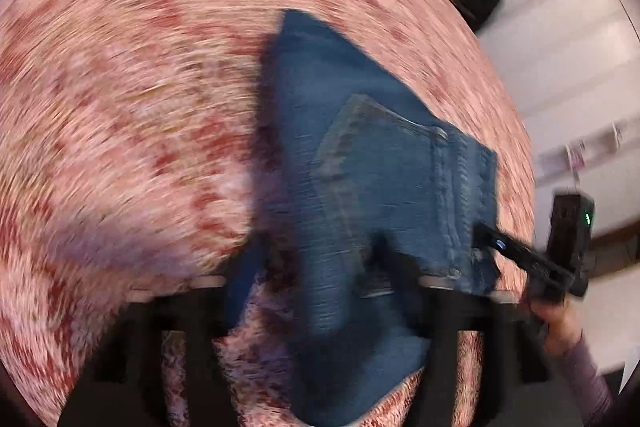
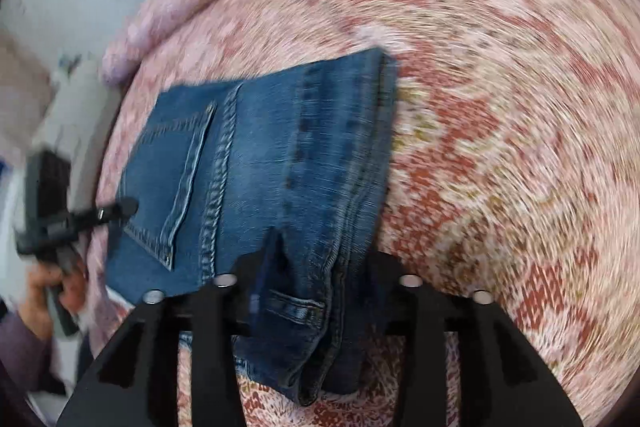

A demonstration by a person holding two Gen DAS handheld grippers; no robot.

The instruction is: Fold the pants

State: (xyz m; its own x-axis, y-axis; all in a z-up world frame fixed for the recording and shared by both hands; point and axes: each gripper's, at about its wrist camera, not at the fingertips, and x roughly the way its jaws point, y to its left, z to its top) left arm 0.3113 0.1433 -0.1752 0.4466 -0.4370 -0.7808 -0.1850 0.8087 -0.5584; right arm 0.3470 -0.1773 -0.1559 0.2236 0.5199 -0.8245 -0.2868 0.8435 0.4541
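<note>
Blue denim pants (image 2: 256,163), folded, lying on your pink patterned bedspread (image 2: 500,115). Your left claw (image 1: 320,291): jaws apart above the denim. Your right claw (image 2: 316,287): jaws apart, waistband between, grip unclear.

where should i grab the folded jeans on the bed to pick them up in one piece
Grip the jeans at the thick waistband end, nearest the right gripper, coming in low from the near edge of the patterned bedspread. There the stacked layers bunch into one firm bundle, so the fingers would likely catch every layer; the far end lies flat and thin.
</note>
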